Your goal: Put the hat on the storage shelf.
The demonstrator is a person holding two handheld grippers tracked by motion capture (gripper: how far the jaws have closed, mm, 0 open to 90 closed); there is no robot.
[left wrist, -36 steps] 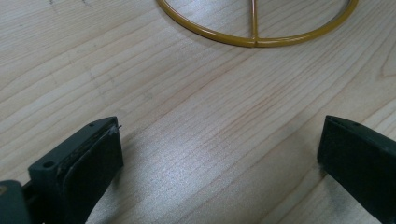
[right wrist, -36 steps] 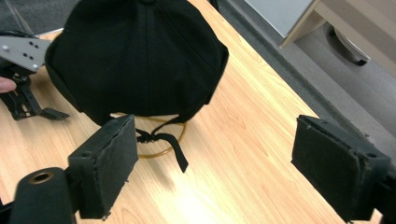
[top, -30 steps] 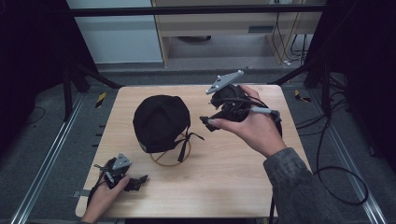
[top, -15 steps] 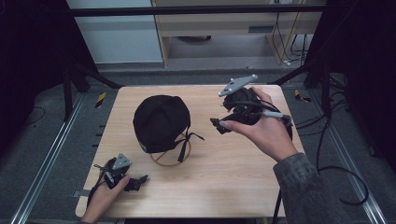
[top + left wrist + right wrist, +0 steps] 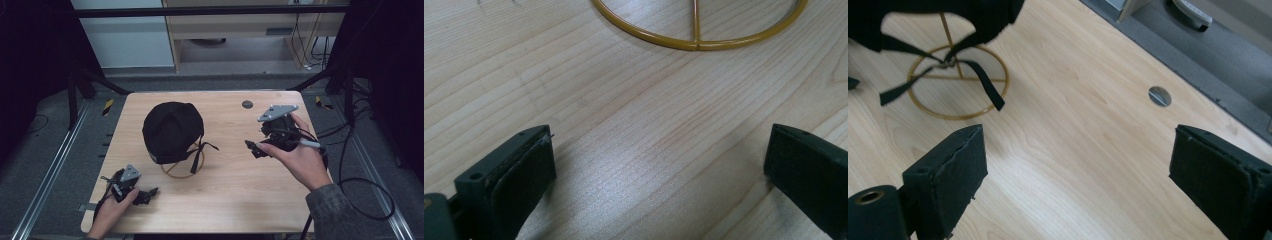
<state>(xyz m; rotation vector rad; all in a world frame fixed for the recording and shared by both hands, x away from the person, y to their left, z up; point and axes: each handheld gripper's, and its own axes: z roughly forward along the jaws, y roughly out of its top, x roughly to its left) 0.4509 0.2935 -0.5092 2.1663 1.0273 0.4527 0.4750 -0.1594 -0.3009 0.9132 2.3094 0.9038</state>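
— Resting at the counter's [image 5: 225, 200] near-left corner, the left tongs [image 5: 142, 194] are spread, empty.
— And the cap?
— The black cap [image 5: 172, 131] sits on its gold stand [image 5: 182, 167]. The right tongs [image 5: 255, 148], spread, hover beside; approach and grasping likely come next.

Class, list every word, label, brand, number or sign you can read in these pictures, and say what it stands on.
None can be read.
The black cap bears no visible logo or lettering.
The gold wire stand, the wooden table and both hand-held grippers, left and right, show no markings.
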